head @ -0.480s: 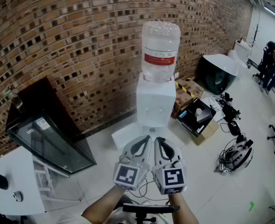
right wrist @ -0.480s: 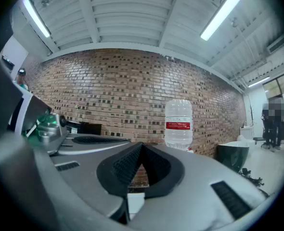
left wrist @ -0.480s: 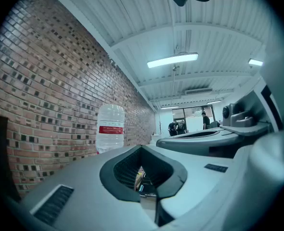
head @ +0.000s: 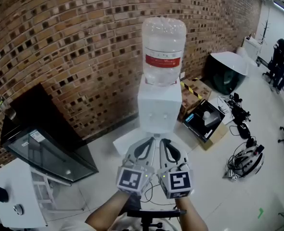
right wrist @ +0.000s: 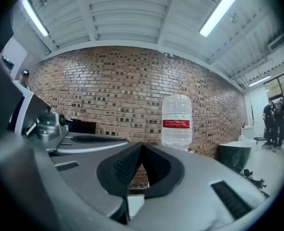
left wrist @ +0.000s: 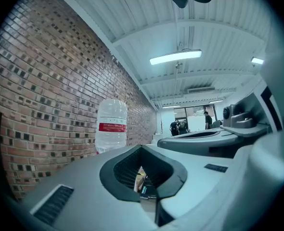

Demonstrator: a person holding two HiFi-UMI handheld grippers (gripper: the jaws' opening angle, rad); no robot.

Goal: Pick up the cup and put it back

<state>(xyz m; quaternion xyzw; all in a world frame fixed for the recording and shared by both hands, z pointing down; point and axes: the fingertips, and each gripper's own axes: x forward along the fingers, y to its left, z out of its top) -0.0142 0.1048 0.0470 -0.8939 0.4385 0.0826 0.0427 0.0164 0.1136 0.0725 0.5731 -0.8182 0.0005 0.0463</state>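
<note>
No cup shows in any view. A white water dispenser [head: 158, 109] with a clear bottle [head: 163, 49] on top stands against the brick wall, straight ahead of both grippers. My left gripper [head: 150, 144] and right gripper [head: 164, 145] are held side by side, low in the head view, pointing at the dispenser and well short of it. Both are shut with nothing between the jaws. The left gripper [left wrist: 142, 148] sees the bottle [left wrist: 111, 125] to its left; the right gripper [right wrist: 141, 144] sees the bottle [right wrist: 176, 121] to its right.
A black glass-fronted cabinet [head: 43, 138] and a white unit [head: 14, 196] stand at the left. To the right lie an open cardboard box [head: 204, 121], a dark tub [head: 225, 73], a helmet [head: 246, 160] and cables. People [left wrist: 207, 120] stand far off.
The head view has shifted slightly, so the dispenser sits a little further left. Both grippers stay together, shut and empty.
</note>
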